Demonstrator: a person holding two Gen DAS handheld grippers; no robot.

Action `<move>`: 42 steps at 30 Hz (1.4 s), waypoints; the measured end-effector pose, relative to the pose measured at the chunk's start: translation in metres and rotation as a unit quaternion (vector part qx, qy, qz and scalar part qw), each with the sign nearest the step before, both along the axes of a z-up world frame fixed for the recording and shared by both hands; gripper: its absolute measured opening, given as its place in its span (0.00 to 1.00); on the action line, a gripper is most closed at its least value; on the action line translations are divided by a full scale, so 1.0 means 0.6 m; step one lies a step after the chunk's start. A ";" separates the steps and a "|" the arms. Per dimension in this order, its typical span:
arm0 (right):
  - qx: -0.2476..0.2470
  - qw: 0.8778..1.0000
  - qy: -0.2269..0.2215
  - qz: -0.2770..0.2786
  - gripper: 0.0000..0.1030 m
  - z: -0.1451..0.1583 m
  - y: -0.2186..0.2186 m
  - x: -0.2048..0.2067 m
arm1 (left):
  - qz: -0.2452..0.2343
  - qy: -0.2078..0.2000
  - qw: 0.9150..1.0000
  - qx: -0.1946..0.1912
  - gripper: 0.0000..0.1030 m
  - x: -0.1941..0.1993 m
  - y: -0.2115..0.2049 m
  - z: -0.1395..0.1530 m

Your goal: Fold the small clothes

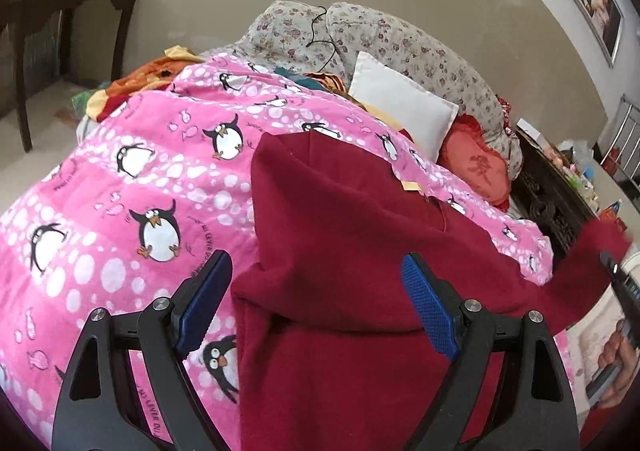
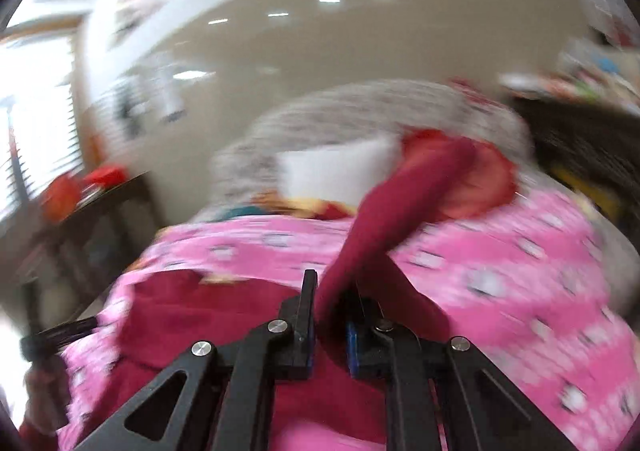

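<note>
Left wrist view: the left gripper (image 1: 316,299) is hovering wide open over the maroon garment (image 1: 340,251), which is lying on the pink blanket (image 1: 120,191). Right wrist view, blurred: the right gripper (image 2: 332,315) is pinching a sleeve (image 2: 400,207), lifting it, probably to fold it inward; next, lay it flat across the body. Only this view shows that grip.

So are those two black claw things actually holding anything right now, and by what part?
The right gripper is shut on a narrow sleeve-like end of the dark red fleece garment. The left gripper is open above it, holding nothing.
</note>
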State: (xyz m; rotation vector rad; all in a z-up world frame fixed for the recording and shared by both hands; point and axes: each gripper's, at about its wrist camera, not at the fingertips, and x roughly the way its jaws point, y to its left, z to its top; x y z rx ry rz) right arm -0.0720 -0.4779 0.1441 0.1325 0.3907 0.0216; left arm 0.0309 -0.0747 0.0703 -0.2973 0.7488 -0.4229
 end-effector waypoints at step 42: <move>0.083 0.995 0.059 0.014 0.49 -0.078 -0.016 -0.015 | -0.112 0.046 0.993 -0.001 0.04 0.056 -0.147 0.001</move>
